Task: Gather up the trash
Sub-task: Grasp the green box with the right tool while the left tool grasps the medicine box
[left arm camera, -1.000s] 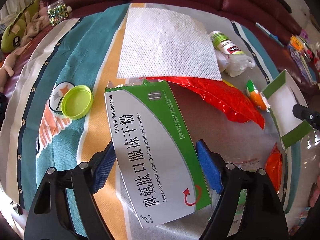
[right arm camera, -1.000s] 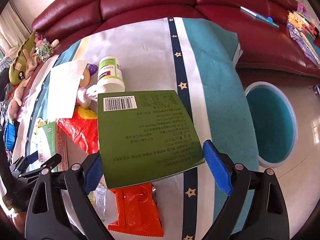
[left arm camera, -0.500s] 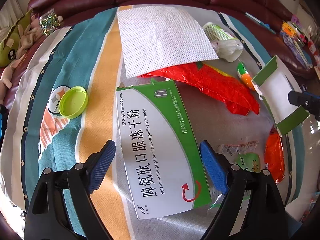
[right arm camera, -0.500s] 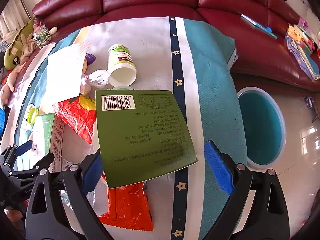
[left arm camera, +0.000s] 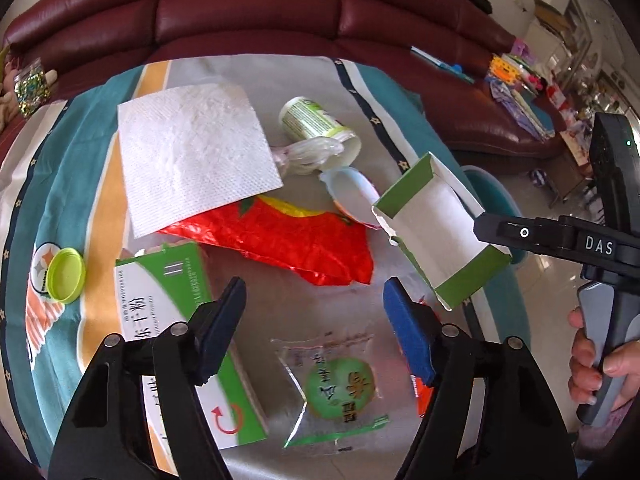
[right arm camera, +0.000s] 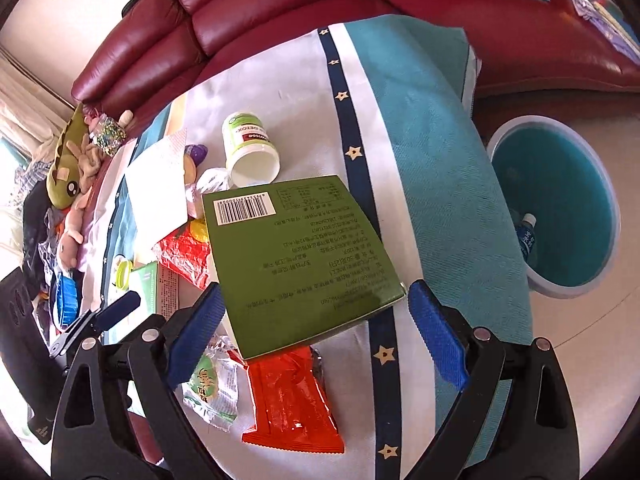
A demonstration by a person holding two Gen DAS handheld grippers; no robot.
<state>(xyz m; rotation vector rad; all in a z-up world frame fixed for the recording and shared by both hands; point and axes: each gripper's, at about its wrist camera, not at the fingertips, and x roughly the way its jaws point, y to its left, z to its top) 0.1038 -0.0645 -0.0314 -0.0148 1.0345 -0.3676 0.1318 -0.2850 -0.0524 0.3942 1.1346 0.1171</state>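
Observation:
My left gripper (left arm camera: 316,328) hovers over the cloth-covered table (left arm camera: 92,168) with its jaws closing and nothing between them. The white-and-green medicine box (left arm camera: 168,320) lies flat just left of it, partly under the left finger. A clear wrapper with a round green label (left arm camera: 336,388) lies right below the jaws. My right gripper (right arm camera: 316,336) is shut on an open dark green carton (right arm camera: 296,264) and holds it in the air above the table's right side. From the left wrist view the carton (left arm camera: 436,236) shows its white inside.
A paper towel (left arm camera: 192,160), red foil wrapper (left arm camera: 288,240), tipped white jar (left arm camera: 316,128), lime lid (left arm camera: 66,276) and orange packet (right arm camera: 292,400) lie on the table. A teal bin (right arm camera: 560,208) stands on the floor at right, with a bottle (right arm camera: 526,236) inside. A red sofa (left arm camera: 248,12) runs behind.
The left gripper has let go of the white-and-green box, risen and shifted right, so the box now lies outside its jaws. The right gripper has carried the green carton slightly.

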